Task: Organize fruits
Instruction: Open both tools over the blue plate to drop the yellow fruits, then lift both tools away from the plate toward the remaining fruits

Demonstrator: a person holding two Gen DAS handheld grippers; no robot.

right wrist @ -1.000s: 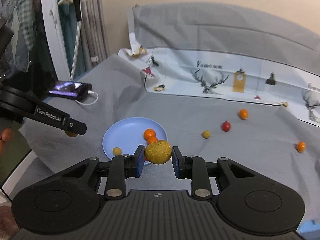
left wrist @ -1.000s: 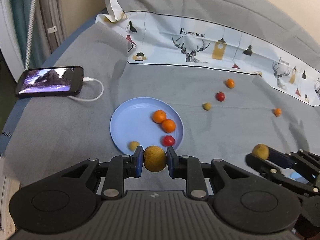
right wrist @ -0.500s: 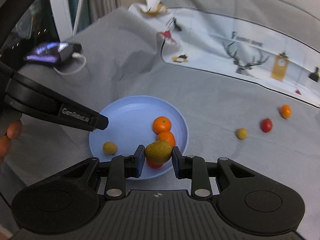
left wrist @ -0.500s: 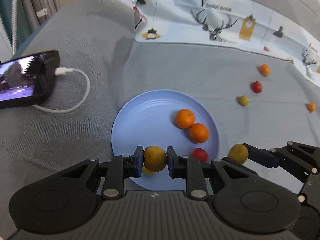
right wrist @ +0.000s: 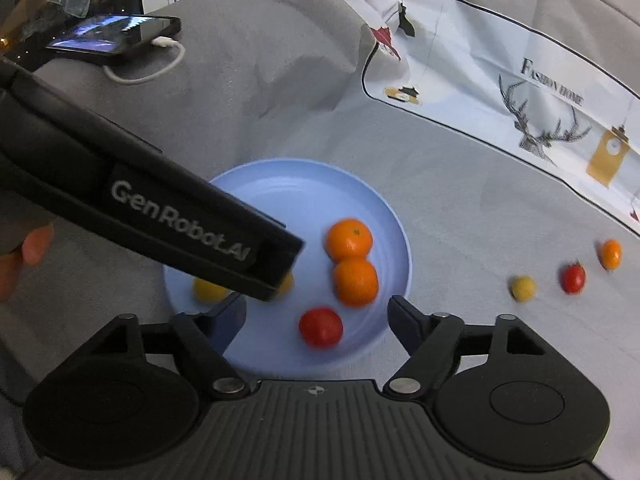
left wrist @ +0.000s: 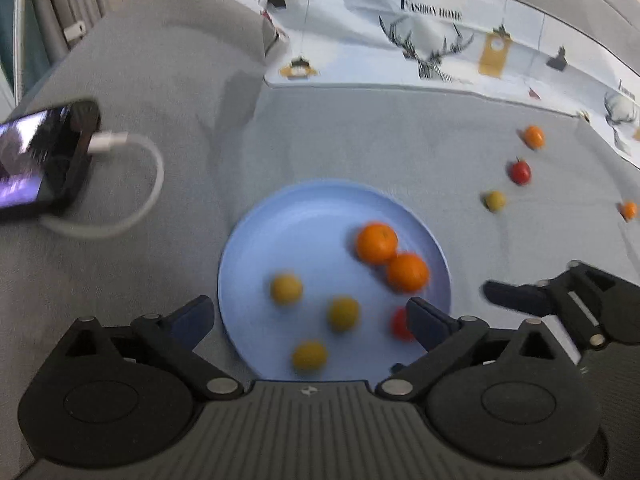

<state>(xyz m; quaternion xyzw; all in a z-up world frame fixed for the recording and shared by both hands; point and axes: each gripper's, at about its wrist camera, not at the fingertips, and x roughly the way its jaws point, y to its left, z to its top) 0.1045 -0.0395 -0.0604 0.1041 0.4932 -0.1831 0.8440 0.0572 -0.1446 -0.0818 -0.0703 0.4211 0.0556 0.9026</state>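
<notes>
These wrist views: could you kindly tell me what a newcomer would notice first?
A round light-blue plate on the grey cloth, holding two oranges, three yellow fruits and a red one. The left gripper and right gripper hover over it, jaws opening and empty. Four small fruits lie farther right.

We see a surface draped in a grey cloth (left wrist: 360,136), creased toward the far left. Directly on it lies a light blue plate (left wrist: 304,220), and to its right four loose fruits: a yellow one (left wrist: 495,201), a red tomato (left wrist: 520,172) and two small oranges (left wrist: 534,137) (left wrist: 629,210). At the left lies a phone (left wrist: 40,168) with a white cable (left wrist: 136,200). A printed sheet (left wrist: 440,40), perhaps paper, covers the far edge.
</notes>
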